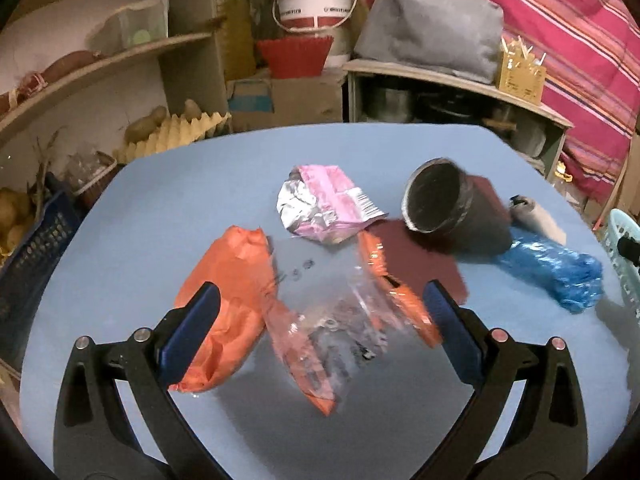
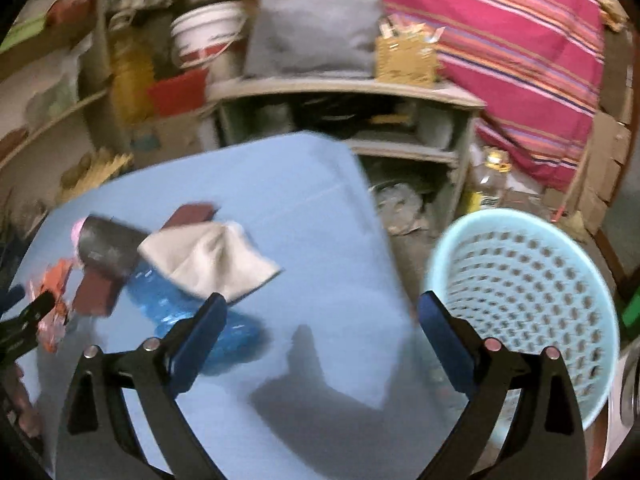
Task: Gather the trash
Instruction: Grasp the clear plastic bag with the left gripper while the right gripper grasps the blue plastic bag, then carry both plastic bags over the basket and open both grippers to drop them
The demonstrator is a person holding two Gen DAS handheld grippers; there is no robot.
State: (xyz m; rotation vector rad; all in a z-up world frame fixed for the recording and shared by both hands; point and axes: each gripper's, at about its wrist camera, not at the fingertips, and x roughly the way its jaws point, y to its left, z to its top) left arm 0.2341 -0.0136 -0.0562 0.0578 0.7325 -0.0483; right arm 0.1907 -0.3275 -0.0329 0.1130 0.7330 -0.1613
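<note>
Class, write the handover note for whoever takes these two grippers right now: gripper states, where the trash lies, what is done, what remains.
Left gripper: open, empty, hovering over the clear-and-orange plastic wrapper.
Right gripper: open, empty, between the table edge and the pale blue perforated plastic basket.
On the blue table: crumpled orange plastic bag, pink foil packet, dark paper cup on its side, maroon sheet, blue crumpled plastic bag, white cloth.
Done: nothing visible in the basket.
Left: bin every piece.

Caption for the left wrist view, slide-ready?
Open left gripper hovers over orange-and-clear plastic wrapper among trash on blue table.
</note>
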